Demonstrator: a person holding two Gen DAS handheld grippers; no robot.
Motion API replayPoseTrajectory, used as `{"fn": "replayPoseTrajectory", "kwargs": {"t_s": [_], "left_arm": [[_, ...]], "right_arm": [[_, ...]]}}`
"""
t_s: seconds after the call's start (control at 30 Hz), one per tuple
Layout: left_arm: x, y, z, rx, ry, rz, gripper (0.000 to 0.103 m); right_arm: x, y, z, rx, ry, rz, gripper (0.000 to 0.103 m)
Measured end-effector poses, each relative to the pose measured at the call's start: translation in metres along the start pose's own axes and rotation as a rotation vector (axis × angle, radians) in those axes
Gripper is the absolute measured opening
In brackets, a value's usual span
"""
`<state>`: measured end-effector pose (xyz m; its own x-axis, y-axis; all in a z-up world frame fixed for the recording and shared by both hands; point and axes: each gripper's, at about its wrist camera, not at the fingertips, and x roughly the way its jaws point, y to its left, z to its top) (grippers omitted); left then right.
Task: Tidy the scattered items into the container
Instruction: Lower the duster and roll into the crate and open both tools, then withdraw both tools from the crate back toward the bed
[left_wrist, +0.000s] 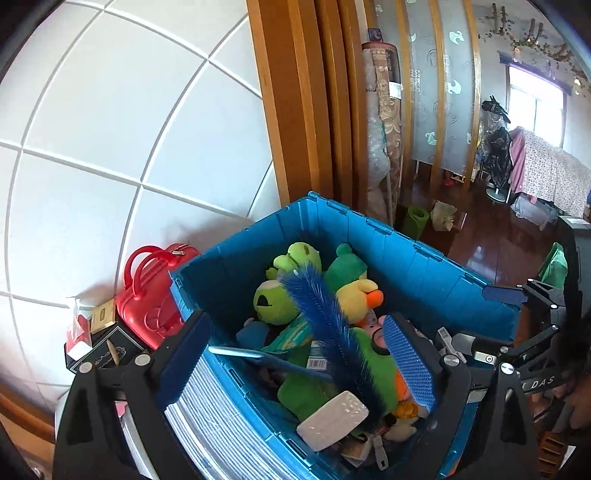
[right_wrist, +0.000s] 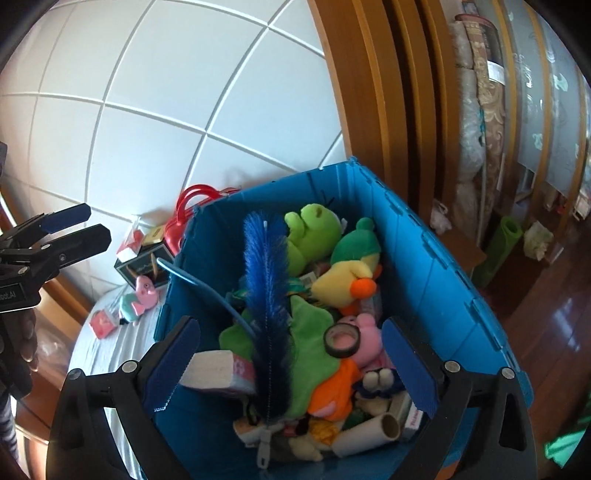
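Late in the tidying, by the look of things: blue container (right_wrist: 436, 266) already heaped with plush toys (right_wrist: 317, 229), a long blue feather duster (right_wrist: 267, 295) lying across the pile, a roll of tape (right_wrist: 342, 339), a cardboard tube (right_wrist: 369, 432) and a pale block (left_wrist: 332, 415). Container standing against the white tiled wall (right_wrist: 147, 110) beside the wooden door frame (right_wrist: 369, 92).

Still outside, on the white round table (right_wrist: 99, 350) at the container's left side: a small pink and teal plush (right_wrist: 138, 297), a pink box (right_wrist: 102, 323), a black box (right_wrist: 142, 267), a red-and-white packet (right_wrist: 129, 245) and a red toy suitcase (left_wrist: 153, 295) near the wall edge. Probably the next step: fetching one of these, most likely the small plush nearest the container.

Left tool (left_wrist: 295, 362) hovering over the container's near-left rim, jaws spread wide, nothing between them, nothing touched. Right tool (right_wrist: 291, 365) poised over the pile, jaws equally wide apart, empty, clear of the toys below.

Next move calling for a swing left out of the container, a descent toward the table without catching the rim, then a squeeze on the soft plush body rather than a limb.
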<state>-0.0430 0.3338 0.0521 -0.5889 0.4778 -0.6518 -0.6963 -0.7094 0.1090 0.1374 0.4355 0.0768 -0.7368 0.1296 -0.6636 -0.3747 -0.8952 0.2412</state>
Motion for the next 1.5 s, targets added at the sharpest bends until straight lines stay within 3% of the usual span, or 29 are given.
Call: {"fn": "replayPoseTrajectory", "kwargs": {"t_s": [0.33, 0.63, 1.13, 1.5], "left_arm": [[-0.017, 0.039, -0.031, -0.06, 0.017, 0.071, 0.095], [-0.043, 0.093, -0.078, -0.129, 0.043, 0.15, 0.095], [-0.093, 0.219, -0.194, -0.262, 0.106, 0.281, 0.095], [-0.102, 0.328, -0.287, -0.323, 0.16, 0.402, 0.095]], "right_arm": [[0.008, 0.035, 0.001, -0.042, 0.003, 0.057, 0.1], [0.02, 0.089, -0.003, -0.1, 0.019, 0.107, 0.1], [0.059, 0.228, -0.028, -0.211, 0.081, 0.179, 0.1], [0.121, 0.318, -0.057, -0.27, 0.152, 0.188, 0.1]]}}
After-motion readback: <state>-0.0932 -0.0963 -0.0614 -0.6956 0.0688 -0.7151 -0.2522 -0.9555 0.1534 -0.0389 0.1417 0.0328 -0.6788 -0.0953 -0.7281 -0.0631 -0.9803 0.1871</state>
